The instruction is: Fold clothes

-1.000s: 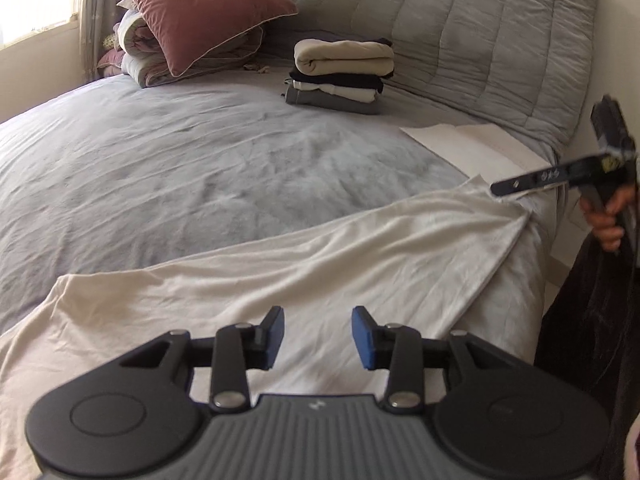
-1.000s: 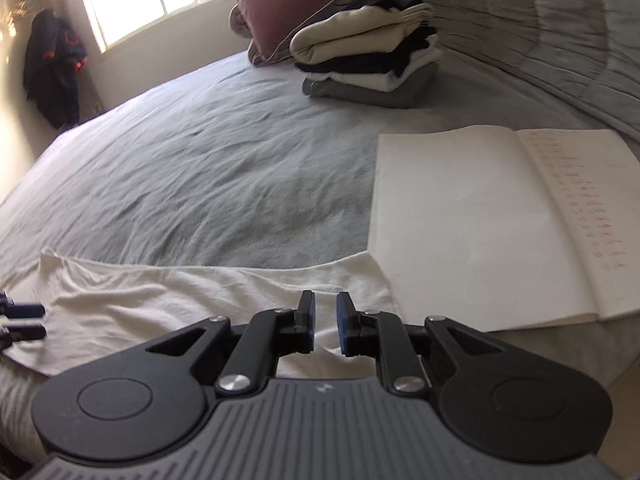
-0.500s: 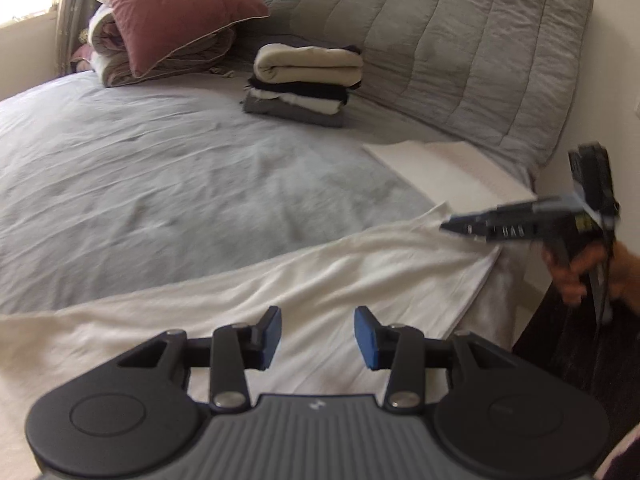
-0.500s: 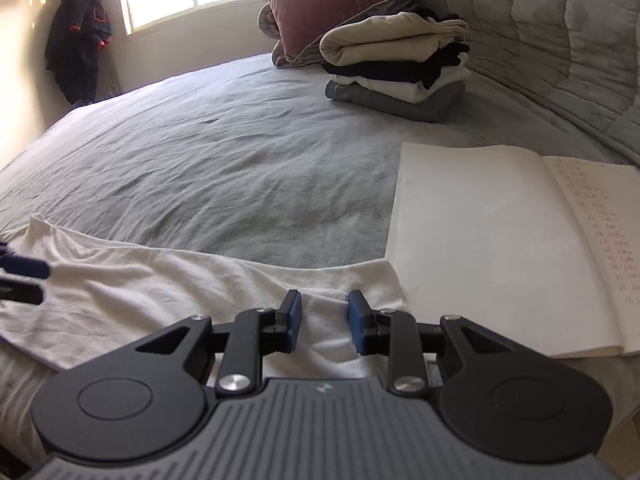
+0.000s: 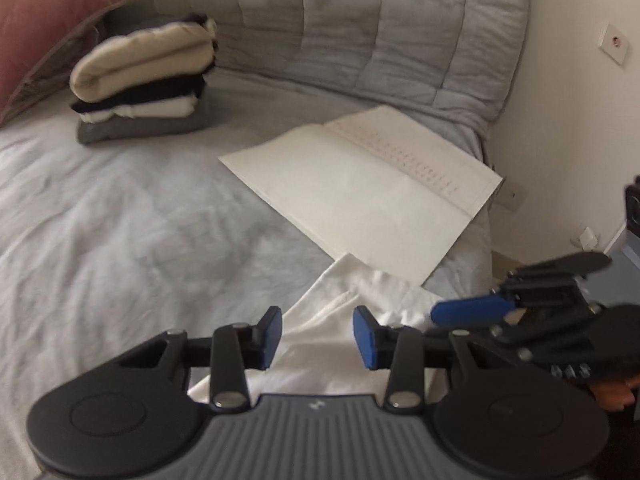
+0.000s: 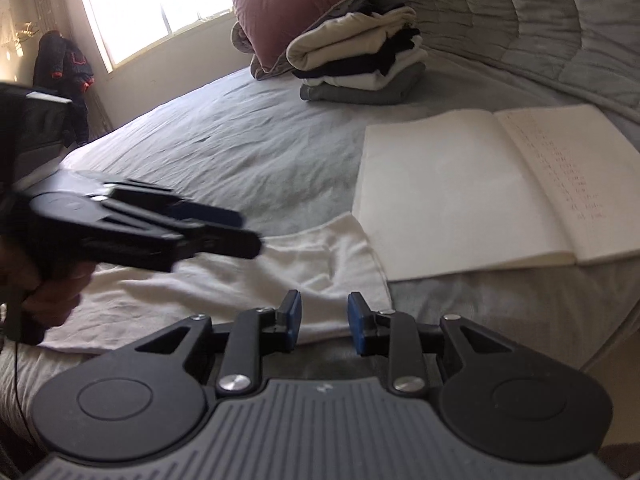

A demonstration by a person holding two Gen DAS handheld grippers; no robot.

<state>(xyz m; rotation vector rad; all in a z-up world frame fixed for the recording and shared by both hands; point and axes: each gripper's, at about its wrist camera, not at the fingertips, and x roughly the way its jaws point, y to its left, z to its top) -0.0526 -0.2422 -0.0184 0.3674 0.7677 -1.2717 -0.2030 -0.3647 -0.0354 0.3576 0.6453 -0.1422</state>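
Bed (image 5: pixel 120 220) fills both views, covered by a grey, wrinkled sheet. Quilted grey headboard cushion (image 5: pixel 380 32) runs along the back edge.

Cream garment (image 6: pixel 240 280) lies spread flat on the near part of the bed. One corner reaches the open notebook's near edge; can't tell whether it overlaps the page. In the left wrist view the same cloth (image 5: pixel 340 320) shows a folded-over flap right under the left gripper.

Dusty-pink pillow (image 6: pixel 292 4) leans at the head of the bed, on top of rolled bedding.

Open notebook (image 6: pixel 460 188) lies flat between the garment and the folded stack. Left page blank. Right page carries columns of small handwritten entries, too small and blurred to read.

Folded stack (image 5: pixel 144 84) sits just beside the pillow: cream on top, then dark, white, grey at the bottom.

Left gripper (image 5: pixel 318 336): fingers spread, nothing between them, hovering over the garment's corner area. From the right wrist view it (image 6: pixel 244 230) is motion-blurred, held by a hand (image 6: pixel 44 292) at the left edge.

Right gripper (image 6: pixel 324 318): fingers apart with a moderate gap, empty, above the garment's near edge. In the left wrist view its blue pad (image 5: pixel 472 308) sits just right of the left gripper.

Small logo mark on each gripper body, not legible. White wall socket (image 5: pixel 612 42) on the wall at right.
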